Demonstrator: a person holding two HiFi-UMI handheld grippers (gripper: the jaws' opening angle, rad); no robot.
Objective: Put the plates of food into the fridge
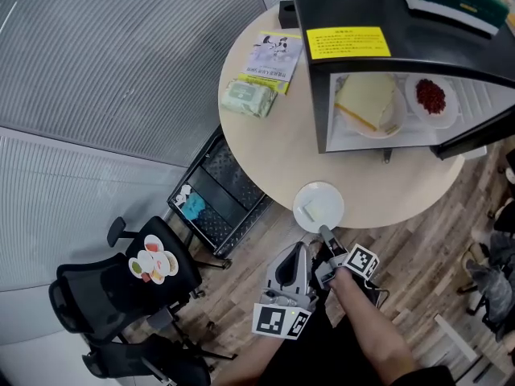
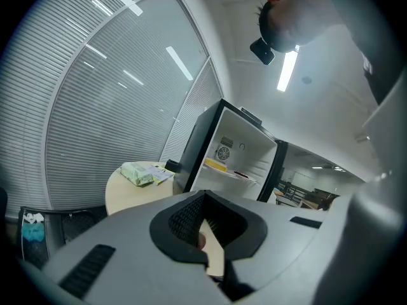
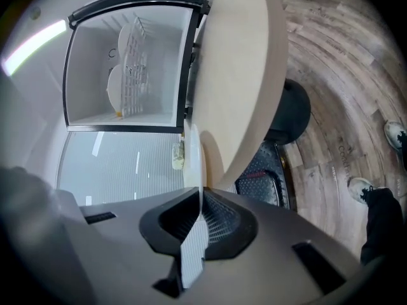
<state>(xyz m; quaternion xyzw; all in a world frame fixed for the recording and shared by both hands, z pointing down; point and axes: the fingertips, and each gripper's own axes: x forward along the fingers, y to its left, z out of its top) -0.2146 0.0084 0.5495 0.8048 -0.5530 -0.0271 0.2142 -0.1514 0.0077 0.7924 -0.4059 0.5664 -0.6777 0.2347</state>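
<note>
Precariously, the white plate sits at the near edge of the round counter, lower centre, its rim pinched by the right tool. Lifted so, it may tilt and slip to the wooden floor. Left tool pressed together, empty. Open fridge upper right; blinds upper left.

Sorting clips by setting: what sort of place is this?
Probably an office break corner: a mini fridge stands on a round table, a black office chair sits nearby, and slatted blinds line the wall.
</note>
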